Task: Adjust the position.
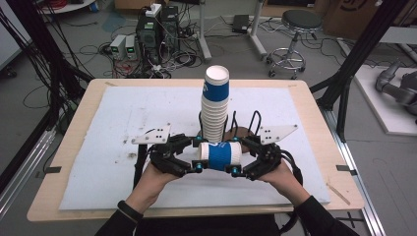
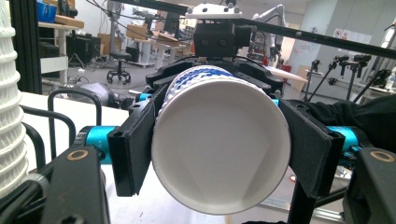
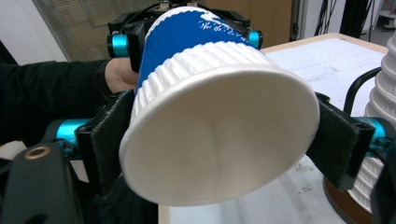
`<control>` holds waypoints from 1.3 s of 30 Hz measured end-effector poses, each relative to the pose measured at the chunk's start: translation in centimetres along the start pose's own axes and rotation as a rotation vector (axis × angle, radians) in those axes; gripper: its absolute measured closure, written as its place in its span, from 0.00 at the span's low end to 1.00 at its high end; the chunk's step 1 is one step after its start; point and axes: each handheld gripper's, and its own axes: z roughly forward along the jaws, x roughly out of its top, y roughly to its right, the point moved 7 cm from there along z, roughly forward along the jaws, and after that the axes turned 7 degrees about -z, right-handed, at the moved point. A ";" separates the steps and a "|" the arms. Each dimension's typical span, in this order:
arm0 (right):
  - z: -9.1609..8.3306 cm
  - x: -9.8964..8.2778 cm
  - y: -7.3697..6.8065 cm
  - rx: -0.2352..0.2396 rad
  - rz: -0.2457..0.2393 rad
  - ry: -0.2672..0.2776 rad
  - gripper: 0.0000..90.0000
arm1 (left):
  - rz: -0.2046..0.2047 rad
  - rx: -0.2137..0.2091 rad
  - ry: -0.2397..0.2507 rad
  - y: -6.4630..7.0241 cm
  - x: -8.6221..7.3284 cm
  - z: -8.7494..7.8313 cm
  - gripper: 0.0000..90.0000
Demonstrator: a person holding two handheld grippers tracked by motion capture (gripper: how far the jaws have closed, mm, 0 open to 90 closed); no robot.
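Cup: I see one blue-and-white paper cup (image 1: 220, 154) lying on its side in the air, just in front of the cup stack (image 1: 215, 103), between my two grippers and above the white mat (image 1: 123, 123).
Left gripper: the left gripper (image 1: 196, 155) has its jaws closed onto one end of the cup — in the left gripper view the pads (image 2: 133, 144) press both sides of the cup wall, with the flat base (image 2: 219, 144) facing the camera.
Right gripper: the right gripper (image 1: 235, 156) clamps the other end; in the right gripper view its pads (image 3: 109, 140) sit against the ribbed white band near the rim, both sides touching.
Which jaws belong to which: in each gripper view I cannot fully separate near jaws from far ones, so I treat both as gripping.
Risk, crush: two pinches on a thin paper wall — I judge any extra squeeze would oval the rim or crease the sleeve.
Risk, twist or pull: if my hands drift apart or rotate unevenly, the cup could tear loose from one pair of pads and swing on the other.
Risk, drop: releasing one side early leaves a sideways cup on a single end-grip; I expect it to tip and fall to the mat.
Risk, stack: the tall stack stands in a black wire holder (image 1: 253, 123) just behind; a bump from either gripper could topple it.
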 end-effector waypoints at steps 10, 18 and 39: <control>-0.4 -0.2 0.0 -0.012 -0.058 -0.066 0.23 | -0.013 0.062 -0.170 -0.1 -0.4 0.2 0.29; -0.3 -0.6 -0.3 -0.020 -0.133 -0.191 0.23 | -0.022 0.102 -0.347 -0.2 -1.6 0.5 0.31; -0.4 0.2 0.3 -0.003 0.064 -0.050 0.17 | 0.068 0.053 -0.117 -0.2 -0.4 -0.6 0.34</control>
